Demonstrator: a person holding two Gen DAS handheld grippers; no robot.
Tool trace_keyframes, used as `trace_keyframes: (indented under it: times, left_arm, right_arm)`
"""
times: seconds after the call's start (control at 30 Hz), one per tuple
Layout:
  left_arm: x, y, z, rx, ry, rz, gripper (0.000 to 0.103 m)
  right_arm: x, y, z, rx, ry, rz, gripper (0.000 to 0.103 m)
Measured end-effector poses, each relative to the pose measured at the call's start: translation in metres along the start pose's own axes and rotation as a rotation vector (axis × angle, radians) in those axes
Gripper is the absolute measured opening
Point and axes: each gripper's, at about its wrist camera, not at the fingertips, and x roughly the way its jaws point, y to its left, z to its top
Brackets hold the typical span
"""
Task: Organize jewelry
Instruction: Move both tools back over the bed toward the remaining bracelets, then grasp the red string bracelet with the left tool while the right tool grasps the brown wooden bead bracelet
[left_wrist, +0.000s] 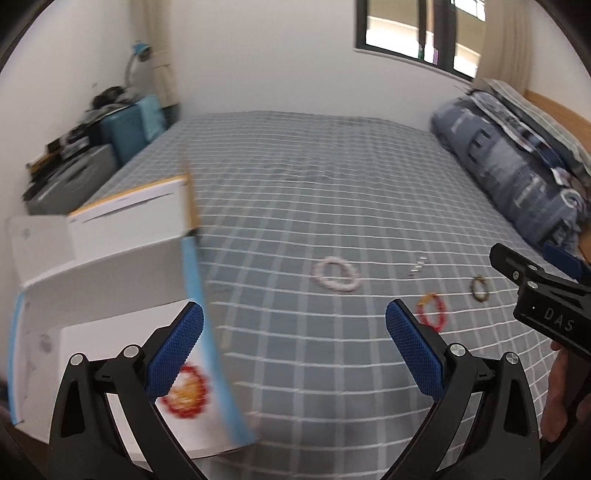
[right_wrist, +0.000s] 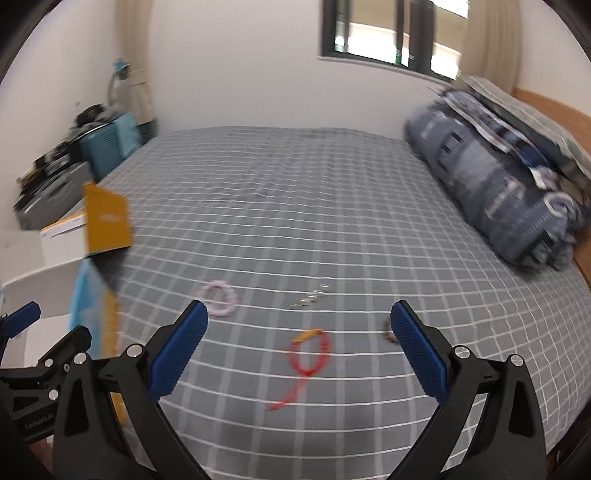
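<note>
Jewelry lies scattered on the checked bed sheet (right_wrist: 332, 206) near its front edge: a pink bead bracelet (right_wrist: 220, 298), a red bracelet (right_wrist: 309, 353), a brown one (left_wrist: 480, 288) and a short metal piece (right_wrist: 310, 297), with the open white box (left_wrist: 110, 258) at the bed's left edge. Both the left tongs (left_wrist: 294, 347) and right tongs (right_wrist: 299, 350) are spread wide and grasp nothing. My advice: settle the blur first, then lower the right tongs astride the red bracelet's rim before closing.

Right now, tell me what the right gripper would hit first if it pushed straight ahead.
Probably the red bracelet on the checked bedspread: it lies between the open jaws of the right gripper, just ahead. Depth is uncertain in this blurred view.
</note>
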Motion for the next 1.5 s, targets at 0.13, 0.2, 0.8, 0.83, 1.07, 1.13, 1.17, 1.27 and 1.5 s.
trace_keyframes:
  times: [0.13, 0.2, 0.8, 0.83, 1.07, 1.13, 1.17, 1.27, 1.5]
  left_arm:
    - [0.025, -0.047, 0.006, 0.052, 0.020, -0.043, 0.097]
    - [0.041, -0.068, 0.007, 0.075, 0.035, -0.063, 0.097]
    - [0.179, -0.142, -0.024, 0.128, 0.182, -0.170, 0.097]
    - [0.182, -0.144, -0.024, 0.128, 0.182, -0.171, 0.097]
    - [0.202, -0.156, -0.036, 0.142, 0.211, -0.182, 0.096]
    - [0.206, -0.159, -0.038, 0.145, 0.224, -0.194, 0.095]
    - [0.207, -0.160, -0.040, 0.150, 0.227, -0.198, 0.093]
    - [0.205, -0.162, -0.042, 0.165, 0.229, -0.202, 0.086]
    - [0.206, -0.163, -0.043, 0.171, 0.242, -0.176, 0.053]
  right_arm:
    - [0.027, -0.050, -0.002, 0.059, 0.030, -0.034, 0.095]
    - [0.040, -0.063, -0.003, 0.070, 0.046, -0.049, 0.095]
    - [0.175, -0.149, -0.051, 0.134, 0.226, -0.119, 0.095]
    - [0.180, -0.150, -0.051, 0.142, 0.234, -0.115, 0.095]
    - [0.200, -0.158, -0.057, 0.155, 0.281, -0.111, 0.089]
    - [0.203, -0.160, -0.057, 0.160, 0.288, -0.110, 0.086]
    - [0.203, -0.160, -0.058, 0.162, 0.294, -0.106, 0.085]
    - [0.206, -0.160, -0.060, 0.160, 0.303, -0.091, 0.082]
    - [0.210, -0.154, -0.059, 0.135, 0.322, -0.077, 0.059]
